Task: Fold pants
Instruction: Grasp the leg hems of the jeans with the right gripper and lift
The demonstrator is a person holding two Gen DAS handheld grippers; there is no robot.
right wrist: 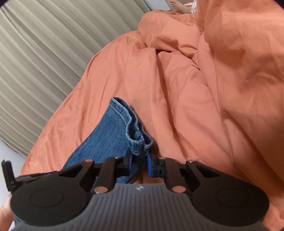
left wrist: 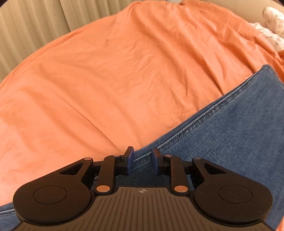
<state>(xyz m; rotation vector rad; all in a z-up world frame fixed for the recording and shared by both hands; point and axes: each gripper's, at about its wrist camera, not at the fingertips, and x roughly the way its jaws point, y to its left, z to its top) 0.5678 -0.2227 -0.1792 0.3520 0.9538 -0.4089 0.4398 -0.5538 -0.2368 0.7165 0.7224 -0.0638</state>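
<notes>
The jeans [left wrist: 221, 142] lay on the bed, spread over the orange duvet [left wrist: 124, 71]; every place below is given rel. to the jeans. One long leg ran away from the left tongs [left wrist: 141, 158] toward the far right, its stitched side seam [left wrist: 186, 128] marking the jeans' left edge; bare duvet lay beyond that seam, and pleated beige curtains [left wrist: 26, 35] stood past the duvet, well apart from the denim.

Left tongs: partly open, the blue pads [left wrist: 128, 158] standing apart w/ the seam edge running between them; denim sat in the gap, but whether the pads pressed on it I could not tell from this view. Probably placed there because the seam gives a firm, straight line to lift by.

Right tongs [right wrist: 140, 160]: narrowed nearly shut on the bunched hem [right wrist: 138, 140] at the jeans' leg end, the cuff crumpled up just above the pads [right wrist: 149, 165]; the cloth looked pinched, so I judged it held. Gripping at the hem makes sense; that end has to travel over toward the waist for a fold, and a doubled hem is thick enough not to slip.

Beyond the hem the duvet heaped into high folds [right wrist: 230, 62]; a person's bare foot [right wrist: 175, 4] showed at the far edge, well apart from the jeans.

Judgement: early in the fold, w/ both ends being secured; risk is the hem slipping or only one layer being caught.
</notes>
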